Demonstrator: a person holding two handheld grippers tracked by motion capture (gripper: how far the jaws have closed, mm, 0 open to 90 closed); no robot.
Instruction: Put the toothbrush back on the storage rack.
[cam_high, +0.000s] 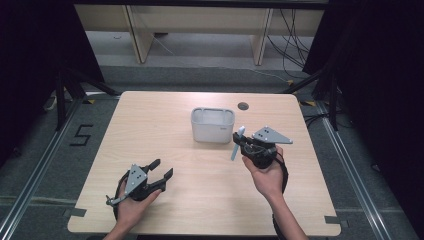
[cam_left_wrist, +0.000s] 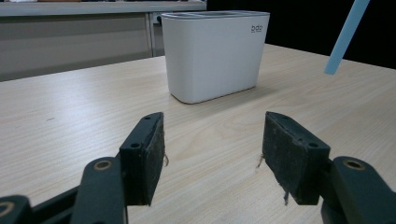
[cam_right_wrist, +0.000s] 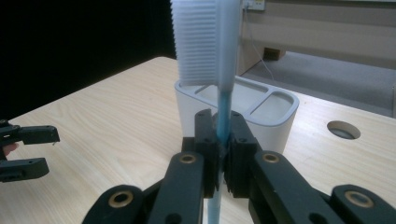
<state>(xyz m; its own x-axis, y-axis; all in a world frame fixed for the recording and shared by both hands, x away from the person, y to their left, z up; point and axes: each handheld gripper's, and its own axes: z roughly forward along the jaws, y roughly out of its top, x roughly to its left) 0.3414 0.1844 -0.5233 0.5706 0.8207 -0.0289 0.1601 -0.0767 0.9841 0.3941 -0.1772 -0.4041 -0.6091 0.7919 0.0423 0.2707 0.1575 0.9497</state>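
A light blue toothbrush (cam_high: 237, 143) stands nearly upright above the table, its handle clamped between the jaws of my right gripper (cam_high: 242, 145), just right of a white toothbrush holder (cam_high: 212, 133). In the right gripper view the white bristle head (cam_right_wrist: 198, 42) rises above the shut right gripper (cam_right_wrist: 222, 149), with the holder (cam_right_wrist: 275, 116) right behind it. My left gripper (cam_high: 162, 168) rests low at the table's front left, open with nothing between its pads. In the left gripper view the left gripper (cam_left_wrist: 212, 154) faces the holder (cam_left_wrist: 212, 60), and the brush handle (cam_left_wrist: 345, 37) hangs at the upper right.
The wooden table (cam_high: 150, 130) has a round cable hole (cam_high: 243, 106) behind the holder, also seen as a hole (cam_right_wrist: 343, 129) in the right gripper view. Black curtains flank both sides. A desk's legs and cables stand on the floor beyond the far edge.
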